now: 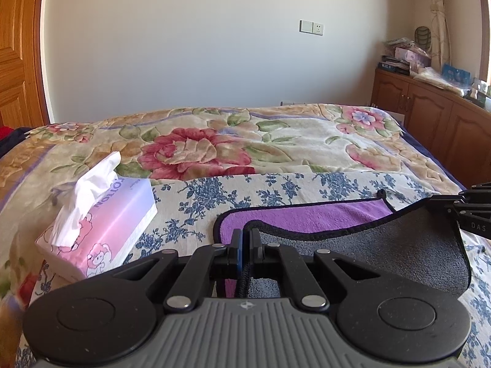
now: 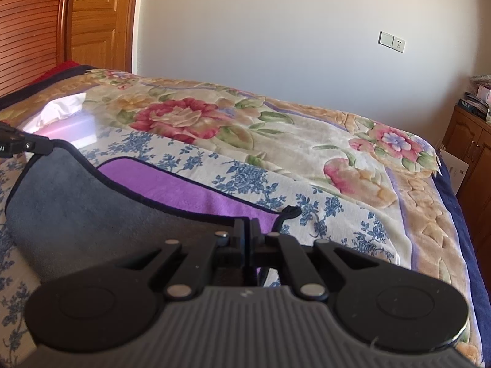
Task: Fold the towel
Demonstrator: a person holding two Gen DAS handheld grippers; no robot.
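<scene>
Both the left gripper [image 1: 246, 239] and right gripper [image 2: 247, 230] pinch the towel [image 1: 383, 245] edge, seemingly mid-first fold; purple side lies ahead of the fingers.

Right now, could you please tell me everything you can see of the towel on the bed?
The towel is plush and two-sided, purple on one face and grey on the other, edged in dark piping with a small hanging loop at one corner. It lies on the blue-flowered sheet, its near edge lifted and carried over so the grey face shows above the purple. The left gripper and the right gripper are each shut on a near corner.
</scene>
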